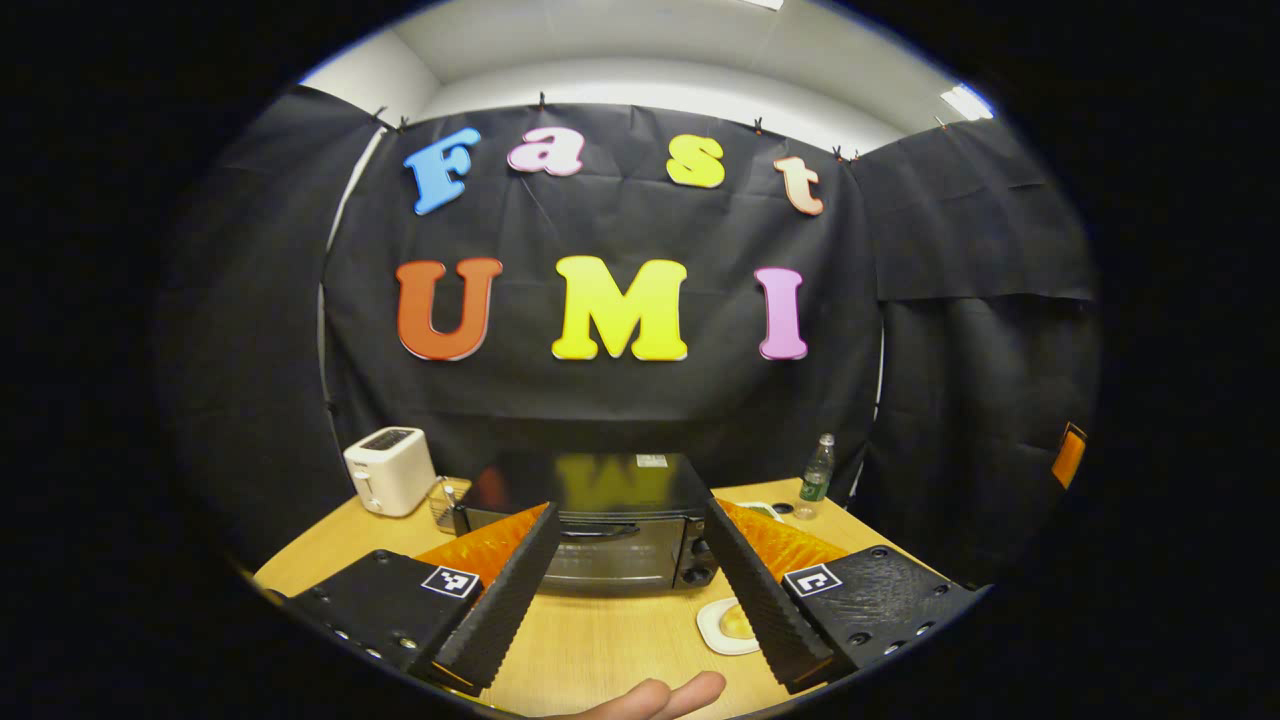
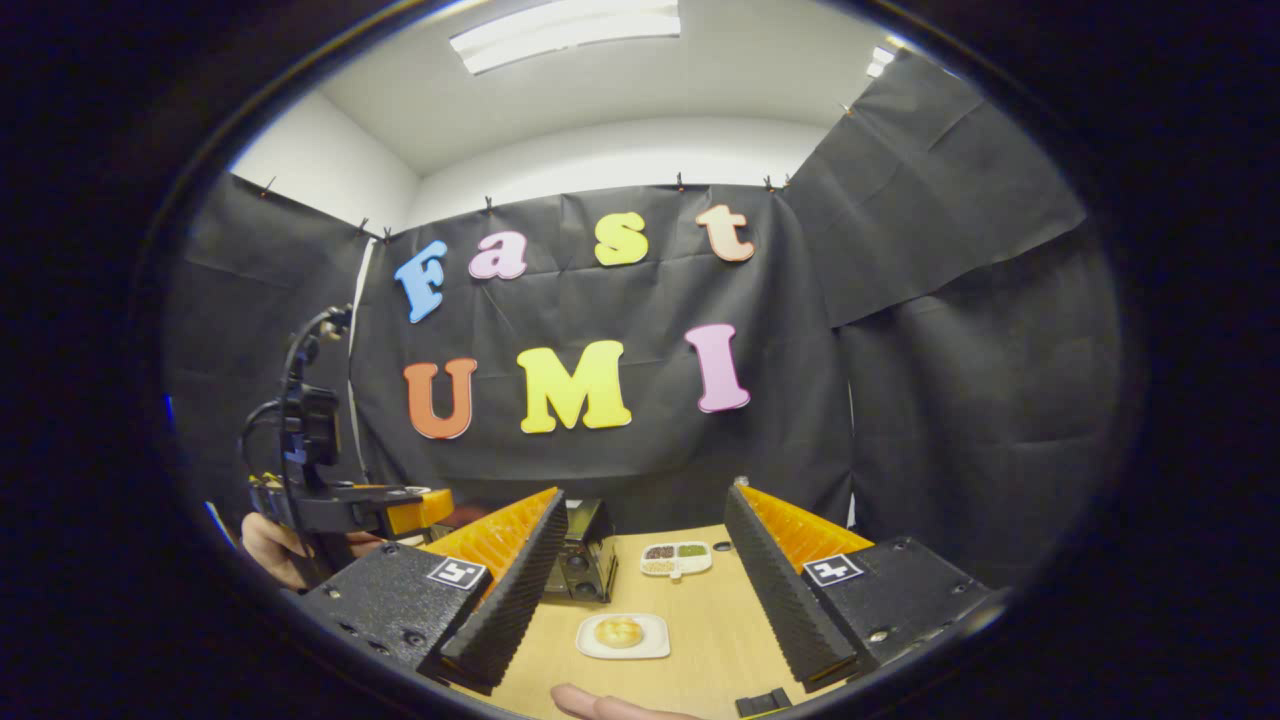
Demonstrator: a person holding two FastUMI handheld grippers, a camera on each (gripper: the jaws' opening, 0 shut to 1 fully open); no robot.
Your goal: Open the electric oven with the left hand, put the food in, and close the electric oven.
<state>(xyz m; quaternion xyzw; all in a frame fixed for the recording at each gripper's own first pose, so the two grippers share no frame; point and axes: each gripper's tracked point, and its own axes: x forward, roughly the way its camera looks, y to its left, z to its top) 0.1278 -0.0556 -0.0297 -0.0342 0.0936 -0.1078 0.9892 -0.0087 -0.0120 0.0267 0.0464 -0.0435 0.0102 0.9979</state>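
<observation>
Both views face the oven (image 1: pixel 620 535) across the table (image 2: pixel 700 640).

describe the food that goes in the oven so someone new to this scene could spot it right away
Start at the black electric oven in the middle of the wooden table. In front of its right end lies a small white plate bearing one round golden bun. The divided dish farther back holds several small heaps in compartments; this plate carries a single piece.

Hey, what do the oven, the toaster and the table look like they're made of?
Oven: likely black metal with a glossy top that mirrors the wall, and a dark glass-looking door. Toaster: probably cream plastic, smooth with a soft sheen. Table: light wood or wood-look laminate, with visible grain.
</observation>
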